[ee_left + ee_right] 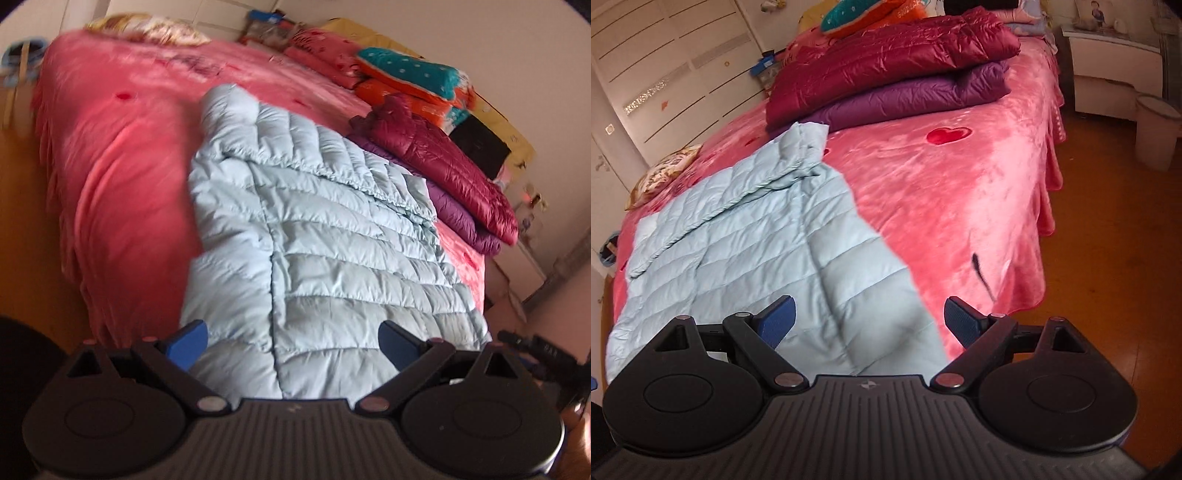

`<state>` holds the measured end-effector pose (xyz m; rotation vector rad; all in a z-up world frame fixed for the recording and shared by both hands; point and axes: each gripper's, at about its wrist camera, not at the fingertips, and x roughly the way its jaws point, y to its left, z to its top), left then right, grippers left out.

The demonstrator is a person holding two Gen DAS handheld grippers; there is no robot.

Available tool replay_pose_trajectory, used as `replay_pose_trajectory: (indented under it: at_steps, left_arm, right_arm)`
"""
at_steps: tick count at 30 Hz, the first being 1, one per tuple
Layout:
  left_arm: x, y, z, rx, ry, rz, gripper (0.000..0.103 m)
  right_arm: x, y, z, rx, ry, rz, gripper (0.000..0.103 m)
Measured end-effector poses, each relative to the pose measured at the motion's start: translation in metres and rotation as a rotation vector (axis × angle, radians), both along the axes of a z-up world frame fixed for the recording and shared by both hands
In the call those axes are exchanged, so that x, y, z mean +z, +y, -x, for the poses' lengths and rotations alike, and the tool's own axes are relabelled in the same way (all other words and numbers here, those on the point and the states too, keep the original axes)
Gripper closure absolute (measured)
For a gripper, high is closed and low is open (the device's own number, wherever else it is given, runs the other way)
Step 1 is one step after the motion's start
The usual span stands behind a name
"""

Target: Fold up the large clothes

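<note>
Folded jackets (886, 70) (stacked) beside coat (757, 236)

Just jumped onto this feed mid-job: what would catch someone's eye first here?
The pale blue puffer jacket spread flat across the pink bedspread, right in front of both open hand-held grippers, left and right. Beyond it, a dark red jacket lies folded on a purple one, near the bed's far side.

A quilted, faintly shiny pale blue down jacket (325, 236) is lying on plush pink bedspread (960, 192), glossier maroon jacket (886, 55) at one o'clock.
</note>
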<state>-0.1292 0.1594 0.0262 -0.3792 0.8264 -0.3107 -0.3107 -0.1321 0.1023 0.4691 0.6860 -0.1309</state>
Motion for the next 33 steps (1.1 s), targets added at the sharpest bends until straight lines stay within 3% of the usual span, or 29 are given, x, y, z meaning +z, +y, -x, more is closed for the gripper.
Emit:
replay_pose_trajectory:
  at_steps: [4,15,21,30,33]
  left_arm:
    - [-0.007,0.000,-0.004,-0.001,0.036,0.027,0.004]
    - [-0.028,0.003,-0.019,-0.016,0.142,0.071,0.004]
    - [-0.034,0.000,-0.021,-0.045,0.169,0.060,0.003]
    - [-0.029,0.019,-0.023,0.076,0.144,0.080,0.003]
    - [-0.034,0.020,-0.024,0.082,0.172,0.062,0.003]
  right_arm:
    - [-0.010,-0.005,-0.014,0.063,0.010,-0.042,0.000]
    - [-0.034,-0.016,-0.036,0.090,0.039,-0.174,0.000]
    - [-0.038,0.000,-0.041,0.182,0.082,-0.165,0.000]
    - [-0.035,0.002,-0.042,0.230,0.076,-0.177,0.000]
    - [-0.030,0.001,-0.038,0.261,0.042,-0.203,0.000]
